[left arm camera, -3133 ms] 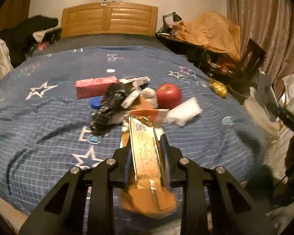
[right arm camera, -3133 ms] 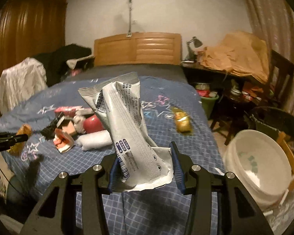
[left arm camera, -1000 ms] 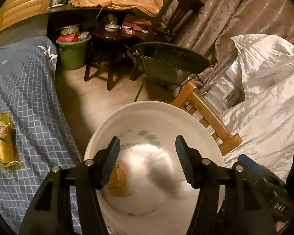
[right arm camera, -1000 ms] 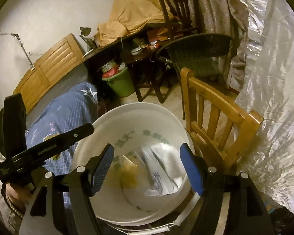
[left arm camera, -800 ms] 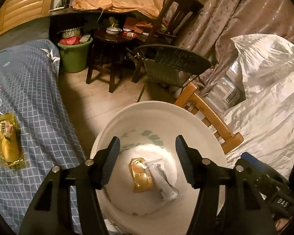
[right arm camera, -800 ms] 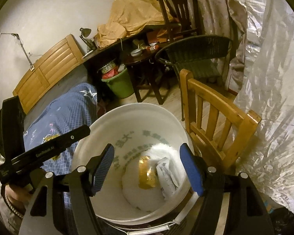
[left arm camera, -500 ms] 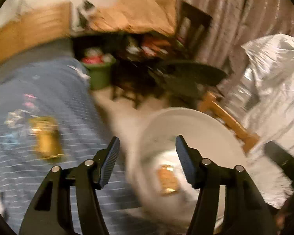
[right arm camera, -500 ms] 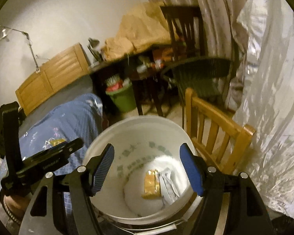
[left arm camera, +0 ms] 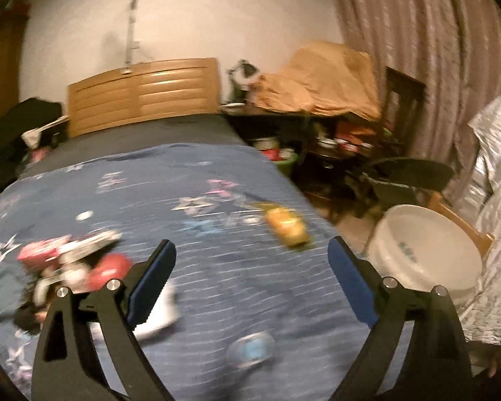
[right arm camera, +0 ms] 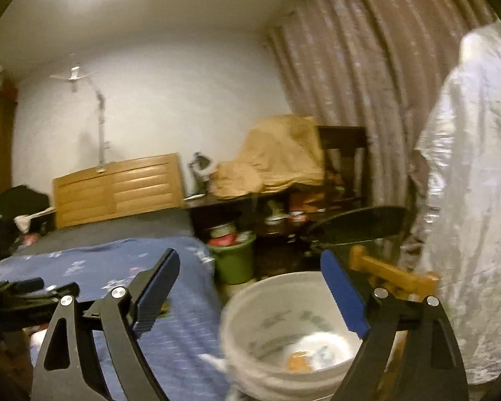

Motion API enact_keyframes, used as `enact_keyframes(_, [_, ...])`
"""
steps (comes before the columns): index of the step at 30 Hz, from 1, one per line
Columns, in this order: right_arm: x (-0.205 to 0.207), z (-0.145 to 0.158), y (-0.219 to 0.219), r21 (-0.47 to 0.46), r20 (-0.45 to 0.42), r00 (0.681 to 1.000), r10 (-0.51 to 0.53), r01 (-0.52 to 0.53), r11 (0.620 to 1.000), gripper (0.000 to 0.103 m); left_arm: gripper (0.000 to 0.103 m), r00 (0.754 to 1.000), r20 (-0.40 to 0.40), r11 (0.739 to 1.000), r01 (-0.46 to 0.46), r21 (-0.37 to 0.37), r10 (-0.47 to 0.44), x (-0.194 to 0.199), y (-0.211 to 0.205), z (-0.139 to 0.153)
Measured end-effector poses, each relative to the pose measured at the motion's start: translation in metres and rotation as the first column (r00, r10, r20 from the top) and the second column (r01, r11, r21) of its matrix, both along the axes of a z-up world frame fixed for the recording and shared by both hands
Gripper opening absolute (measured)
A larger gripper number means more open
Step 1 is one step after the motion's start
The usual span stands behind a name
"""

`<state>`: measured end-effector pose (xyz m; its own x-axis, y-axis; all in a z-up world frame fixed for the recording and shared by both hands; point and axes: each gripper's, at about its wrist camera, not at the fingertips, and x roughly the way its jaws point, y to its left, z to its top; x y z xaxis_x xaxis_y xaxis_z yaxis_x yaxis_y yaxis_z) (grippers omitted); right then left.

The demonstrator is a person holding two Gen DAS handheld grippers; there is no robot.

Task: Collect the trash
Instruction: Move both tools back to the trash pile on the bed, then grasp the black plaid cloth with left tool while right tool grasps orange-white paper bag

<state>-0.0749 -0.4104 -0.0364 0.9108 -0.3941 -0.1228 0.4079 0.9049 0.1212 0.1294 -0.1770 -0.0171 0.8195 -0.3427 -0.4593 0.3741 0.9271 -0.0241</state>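
Now both wrappers lie in the white bucket (right arm camera: 284, 351), lower centre; my left gripper (left arm camera: 250, 277) and right gripper (right arm camera: 248, 287), wide and empty, have swung back toward the bed's (left arm camera: 200, 234) remaining trash pile (left arm camera: 73, 267), left.

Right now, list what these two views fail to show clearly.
- Trash pile, left wrist view: motion blur smears the items together.
- White bucket, right wrist view: its blurred contents cannot be identified.
- White bucket, left wrist view: its inside is hidden by its own wall.
- Yellow packet on the bed: print unreadable.
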Motion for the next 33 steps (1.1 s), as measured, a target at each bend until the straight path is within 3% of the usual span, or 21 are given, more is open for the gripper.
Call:
enact_keyframes(7, [0.041, -0.009, 0.093, 0.004, -0.07, 0.976, 0.208, -0.208, 0.978, 0.089, 0.092, 0.981, -0.026, 0.98, -0.195, -0.04, 0.194, 0.001, 0.132, -0.001])
enact_keyframes(12, [0.067, -0.018, 0.175, -0.035, -0.151, 0.906, 0.396, -0.405, 0.914, 0.09, 0.092, 0.96, -0.12, 0.964, -0.259, -0.059, 0.251, 0.01, 0.221, -0.017])
enact_keyframes(14, [0.078, -0.023, 0.208, -0.045, -0.201, 0.851, 0.485, -0.503, 0.863, 0.092, 0.092, 0.966, -0.169, 0.976, -0.208, -0.062, 0.195, 0.018, 0.247, -0.024])
enact_keyframes(17, [0.097, -0.036, 0.262, -0.04, -0.304, 0.717, 0.627, -0.667, 0.744, 0.093, 0.092, 0.973, -0.2, 0.991, -0.126, -0.042, 0.115, 0.024, 0.273, -0.035])
enact_keyframes(18, [0.105, -0.041, 0.28, -0.036, -0.343, 0.656, 0.672, -0.724, 0.689, 0.093, 0.092, 0.975, -0.206, 0.995, -0.095, -0.028, 0.088, 0.026, 0.28, -0.039])
enact_keyframes(21, [0.125, -0.053, 0.332, -0.027, -0.426, 0.523, 0.738, -0.823, 0.567, 0.093, 0.088, 0.975, -0.222, 1.0, -0.01, 0.013, 0.012, 0.037, 0.29, -0.049])
enact_keyframes(24, [0.153, -0.06, 0.368, -0.009, -0.496, 0.423, 0.758, -0.876, 0.483, 0.093, 0.084, 0.969, -0.236, 0.997, 0.079, 0.009, -0.075, 0.052, 0.297, -0.056])
enact_keyframes(27, [0.183, -0.071, 0.386, 0.029, -0.557, 0.357, 0.749, -0.894, 0.448, 0.092, 0.084, 0.961, -0.241, 0.99, 0.14, 0.004, -0.135, 0.068, 0.296, -0.06])
enact_keyframes(30, [0.207, -0.082, 0.398, 0.089, -0.596, 0.286, 0.75, -0.905, 0.416, 0.079, 0.084, 0.95, -0.256, 0.982, 0.19, 0.018, -0.179, 0.086, 0.29, -0.069])
enact_keyframes(33, [0.226, -0.093, 0.406, 0.148, -0.623, 0.213, 0.752, -0.913, 0.381, 0.072, 0.073, 0.933, -0.295, 0.971, 0.232, 0.059, -0.205, 0.099, 0.28, -0.084])
